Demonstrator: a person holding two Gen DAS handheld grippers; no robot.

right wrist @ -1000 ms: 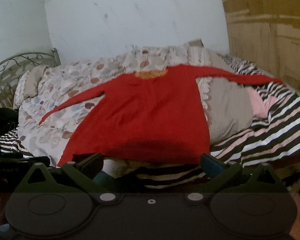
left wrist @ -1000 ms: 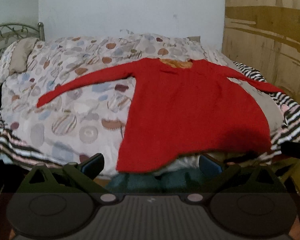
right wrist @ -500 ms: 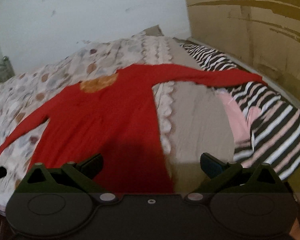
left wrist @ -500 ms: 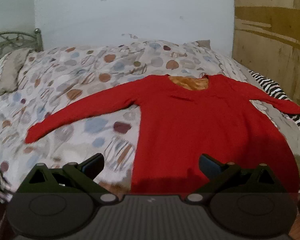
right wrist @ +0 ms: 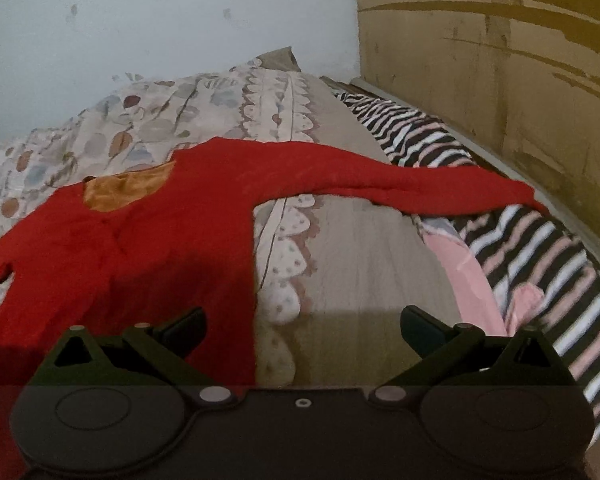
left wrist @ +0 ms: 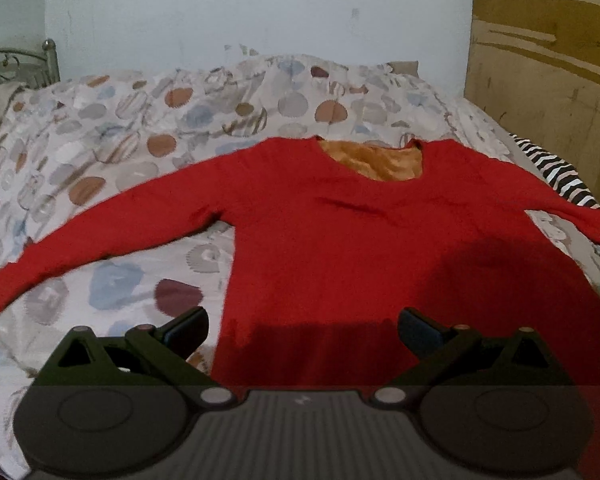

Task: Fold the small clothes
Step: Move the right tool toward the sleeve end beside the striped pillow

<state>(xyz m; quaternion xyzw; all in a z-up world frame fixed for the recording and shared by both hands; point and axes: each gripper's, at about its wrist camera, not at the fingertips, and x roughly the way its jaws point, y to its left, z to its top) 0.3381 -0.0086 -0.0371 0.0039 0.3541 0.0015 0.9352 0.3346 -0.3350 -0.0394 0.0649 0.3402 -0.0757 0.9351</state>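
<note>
- Now, in the left wrist view, the red top [left wrist: 340,240] is seen much nearer than a second ago: the bed edge and the dark space below the hem have dropped out of sight, and the garment fills the lower middle of the picture.
- It lies flat and face up on the patterned duvet [left wrist: 140,128], both sleeves spread wide; no fold has yet been made.
- The left gripper [left wrist: 302,326] is held with its fingers [left wrist: 188,326] spread wide, nothing between them and nothing touched; it hangs above the lower body of the top, by the left side seam.
- In the right wrist view, the camera has been swung toward the right side of the bed, so that the right sleeve [right wrist: 420,188] is now central, stretched across the beige cover [right wrist: 360,260] onto the striped blanket [right wrist: 540,248].
- The right gripper [right wrist: 302,326] is likewise wide apart and empty, above the beige cover just beside the top's right edge.
- Both approaches are judged to be preparation for a first sleeve fold.
</note>
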